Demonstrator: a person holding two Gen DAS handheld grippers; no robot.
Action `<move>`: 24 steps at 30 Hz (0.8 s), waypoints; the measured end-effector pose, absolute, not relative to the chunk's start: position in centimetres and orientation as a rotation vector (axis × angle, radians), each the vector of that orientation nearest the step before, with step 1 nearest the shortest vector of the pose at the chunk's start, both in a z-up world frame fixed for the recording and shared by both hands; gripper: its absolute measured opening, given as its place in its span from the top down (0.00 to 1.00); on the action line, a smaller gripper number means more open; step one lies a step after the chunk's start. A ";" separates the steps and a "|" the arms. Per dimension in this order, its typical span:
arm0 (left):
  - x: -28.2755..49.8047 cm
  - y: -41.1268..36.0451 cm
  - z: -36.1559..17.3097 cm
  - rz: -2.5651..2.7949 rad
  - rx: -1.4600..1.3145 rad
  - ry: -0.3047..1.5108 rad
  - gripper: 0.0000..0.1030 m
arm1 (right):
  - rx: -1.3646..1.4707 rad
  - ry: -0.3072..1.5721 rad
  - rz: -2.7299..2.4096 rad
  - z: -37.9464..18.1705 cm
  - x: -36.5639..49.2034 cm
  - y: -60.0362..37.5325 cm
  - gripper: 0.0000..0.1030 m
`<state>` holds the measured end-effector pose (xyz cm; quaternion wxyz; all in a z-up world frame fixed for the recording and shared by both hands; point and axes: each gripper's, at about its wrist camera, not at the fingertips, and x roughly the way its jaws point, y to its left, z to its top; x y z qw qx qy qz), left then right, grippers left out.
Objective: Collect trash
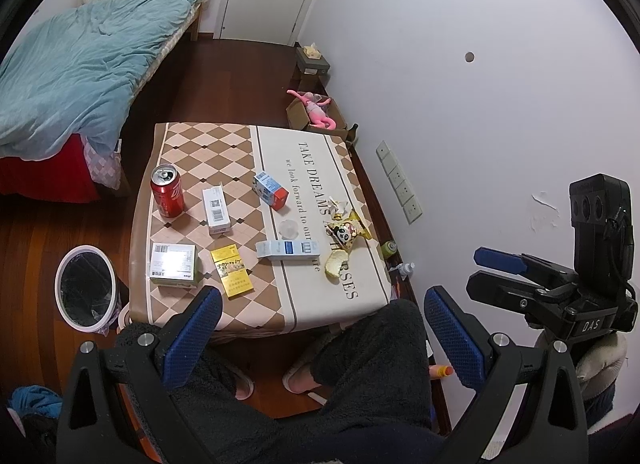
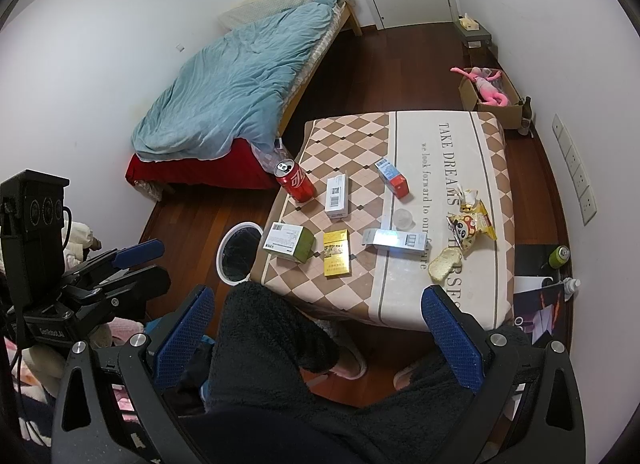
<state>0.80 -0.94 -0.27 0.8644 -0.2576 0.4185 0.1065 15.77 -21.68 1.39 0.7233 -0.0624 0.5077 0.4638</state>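
Both our grippers, left gripper (image 1: 322, 334) and right gripper (image 2: 318, 330), hang empty, fingers apart, near the checked cloth-covered table (image 1: 240, 316) bearing a red drink can (image 1: 167, 191); left stands a white-rimmed waste bin (image 1: 86, 288).

Tablecloth (image 1: 304, 168) — printed in large capitals "TAKE DREAMS", with a smaller line beneath, "we look forward to our"; the remaining words are covered by litter or cut off, ending "SES". Right gripper body (image 1: 591, 326) — white letters "DAS". Carton labels and barcodes: too small to read.
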 end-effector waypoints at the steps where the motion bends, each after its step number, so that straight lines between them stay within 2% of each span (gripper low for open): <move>1: 0.8 -1.0 -0.3 0.222 -0.540 0.877 0.00 | -0.140 1.120 1.023 1.4 15.8 -21.7 0.00; 24: 1.1 -1.1 -0.4 0.211 -0.532 0.885 0.00 | -0.139 1.114 1.016 1.7 16.1 -22.1 0.00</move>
